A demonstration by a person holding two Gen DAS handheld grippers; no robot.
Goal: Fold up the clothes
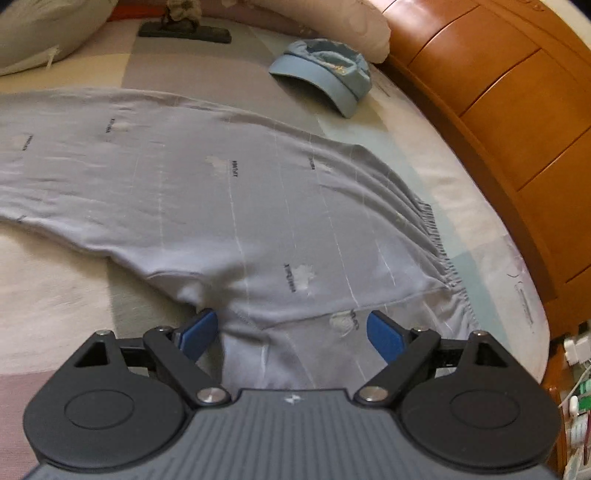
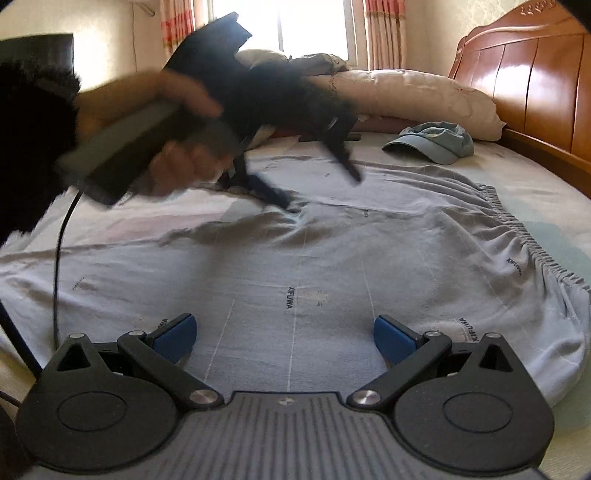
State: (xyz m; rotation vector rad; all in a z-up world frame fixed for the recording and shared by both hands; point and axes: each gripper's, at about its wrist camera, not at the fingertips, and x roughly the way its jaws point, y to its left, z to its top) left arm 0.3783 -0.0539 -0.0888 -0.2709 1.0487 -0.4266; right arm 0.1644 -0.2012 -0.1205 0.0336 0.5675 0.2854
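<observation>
1. Left wrist view: the left gripper [image 1: 291,332] has its blue-padded fingers [image 1: 199,332] spread wide, released, with nothing pinched between them.
2. A pair of pale grey-lilac fabric trousers with thin white lines and small dark printed lettering [image 1: 207,192] lies spread flat on the bed's patchwork sheet of pastel blocks [image 1: 74,295]. A fold of the cloth runs up between the open fingers, near the crotch seam.
3. The gathered elastic waistband [image 1: 439,251] lies at the right end of the garment, toward the glossy orange-brown wooden bed board [image 1: 509,122].
4. A light blue cloth cap with a curved brim [image 1: 325,74] sits on the sheet beyond the trousers, apart from them, just beside a long pale pink pillow [image 1: 332,26].
5. Right wrist view: the right gripper [image 2: 284,338] is likewise released, fingers wide, poised just over the trousers [image 2: 295,273].
6. Same view: the left gripper [image 2: 317,188], motion-blurred, is held by the person's hand [image 2: 173,162]; its lower finger tip touches a puckered spot in the cloth.
7. A black cable [image 2: 59,258] trails from its handle.
</observation>
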